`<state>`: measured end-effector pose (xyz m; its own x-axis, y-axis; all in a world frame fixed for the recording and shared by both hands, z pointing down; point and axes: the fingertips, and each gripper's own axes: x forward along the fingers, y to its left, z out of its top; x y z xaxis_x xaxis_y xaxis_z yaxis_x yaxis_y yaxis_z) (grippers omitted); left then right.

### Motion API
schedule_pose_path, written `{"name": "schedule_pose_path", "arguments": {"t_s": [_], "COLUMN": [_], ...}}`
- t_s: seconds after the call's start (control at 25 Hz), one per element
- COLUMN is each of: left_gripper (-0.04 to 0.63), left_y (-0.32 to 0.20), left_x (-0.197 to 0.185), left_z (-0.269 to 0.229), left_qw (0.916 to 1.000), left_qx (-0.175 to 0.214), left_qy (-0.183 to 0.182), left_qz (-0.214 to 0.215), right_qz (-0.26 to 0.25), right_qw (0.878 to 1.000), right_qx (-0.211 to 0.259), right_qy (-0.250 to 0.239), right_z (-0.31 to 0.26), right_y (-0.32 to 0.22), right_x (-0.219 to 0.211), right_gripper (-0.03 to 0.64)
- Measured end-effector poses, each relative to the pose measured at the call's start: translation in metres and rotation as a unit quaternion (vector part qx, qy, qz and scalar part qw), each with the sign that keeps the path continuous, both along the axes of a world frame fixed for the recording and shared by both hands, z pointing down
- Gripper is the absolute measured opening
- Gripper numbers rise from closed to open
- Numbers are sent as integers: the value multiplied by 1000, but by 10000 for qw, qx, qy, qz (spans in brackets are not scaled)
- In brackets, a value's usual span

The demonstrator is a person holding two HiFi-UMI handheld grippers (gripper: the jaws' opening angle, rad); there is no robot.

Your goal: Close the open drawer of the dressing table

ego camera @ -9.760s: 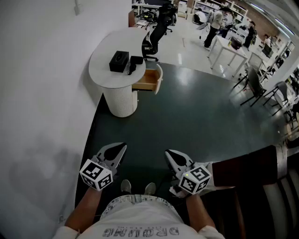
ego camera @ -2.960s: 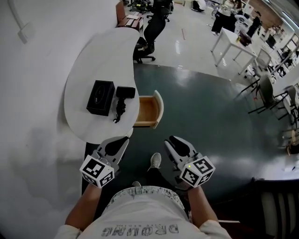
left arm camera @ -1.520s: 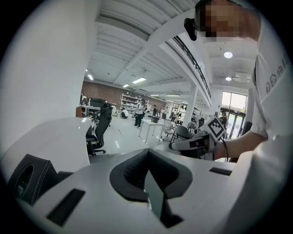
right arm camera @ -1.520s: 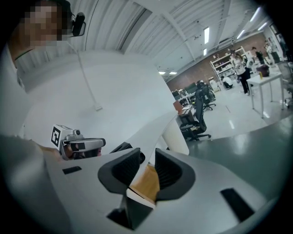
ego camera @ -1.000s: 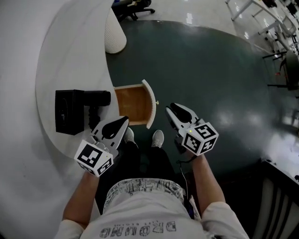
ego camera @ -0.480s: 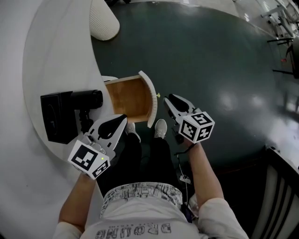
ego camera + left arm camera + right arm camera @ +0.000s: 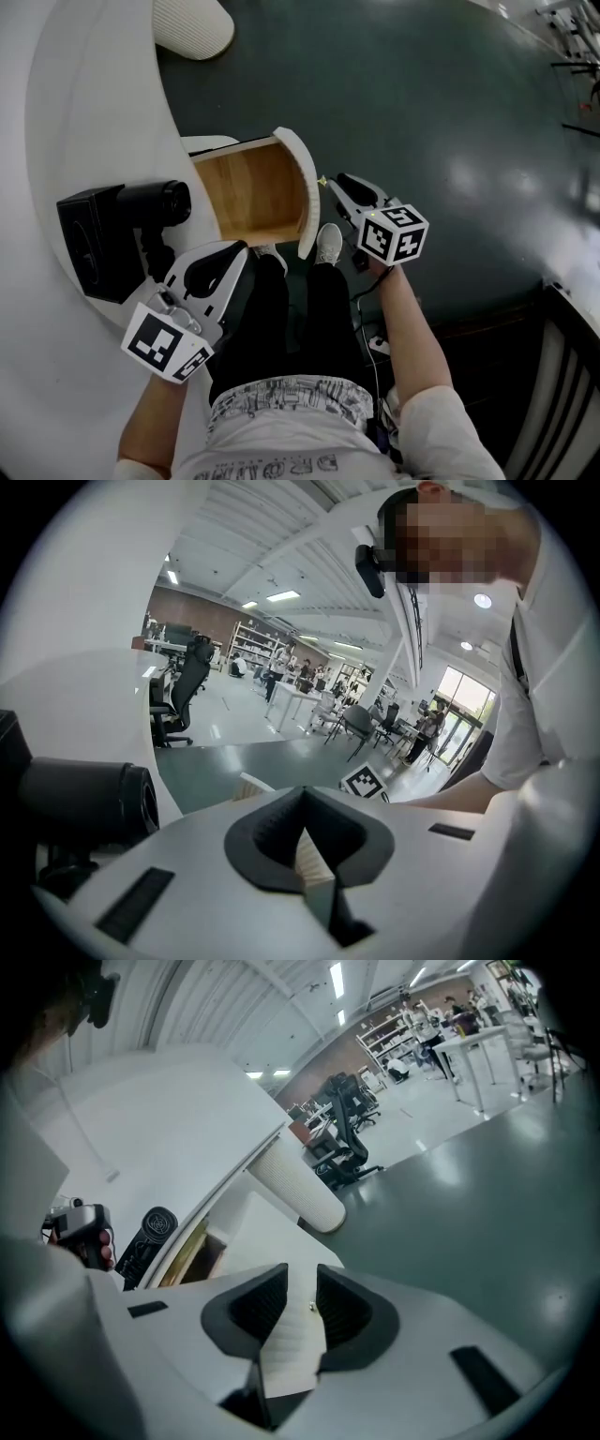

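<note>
The dressing table (image 7: 84,112) has its wooden drawer (image 7: 246,187) pulled out, and the drawer's curved white ribbed front (image 7: 302,178) faces right. In the head view my right gripper (image 7: 333,181) has its tips at the small knob (image 7: 322,181) on that front. In the right gripper view my right gripper (image 7: 302,1274) shows the ribbed front (image 7: 291,1344) and knob (image 7: 311,1307) in the gap. Its jaws have just been closing a little, and the pads press on nothing. My left gripper (image 7: 239,249) hangs shut and empty by the table edge, short of the drawer; its tips meet in the left gripper view (image 7: 302,791).
A black box (image 7: 84,244) and a black hair dryer (image 7: 150,204) lie on the tabletop left of the drawer. The ribbed pedestal (image 7: 192,23) stands at the far end. The person's legs and shoes (image 7: 328,246) are below the drawer. Dark floor (image 7: 450,141) spreads to the right.
Both grippers have sunk toward the drawer. The right one has come down to the knob on the drawer front. The drawer looks larger and nearer in the head view.
</note>
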<state>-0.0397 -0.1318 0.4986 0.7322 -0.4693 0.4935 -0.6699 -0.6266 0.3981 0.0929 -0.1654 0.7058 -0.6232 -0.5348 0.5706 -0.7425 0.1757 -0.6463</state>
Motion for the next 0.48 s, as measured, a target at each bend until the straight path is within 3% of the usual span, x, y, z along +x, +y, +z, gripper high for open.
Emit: {"name": "schedule_pose_path", "arguments": {"t_s": [0.48], "left_gripper": [15], "left_y": [11], "left_x": [0], "left_z": [18], "left_qw": [9997], "left_qx": [-237], "left_qy": [-64], "left_qz": [-83], "right_qz": [70], "right_qw": [9977], "right_qx": [-349], "right_qy": [-570], "right_z": [43], "right_y": [6], "right_x": [-8], "right_gripper": [104]}}
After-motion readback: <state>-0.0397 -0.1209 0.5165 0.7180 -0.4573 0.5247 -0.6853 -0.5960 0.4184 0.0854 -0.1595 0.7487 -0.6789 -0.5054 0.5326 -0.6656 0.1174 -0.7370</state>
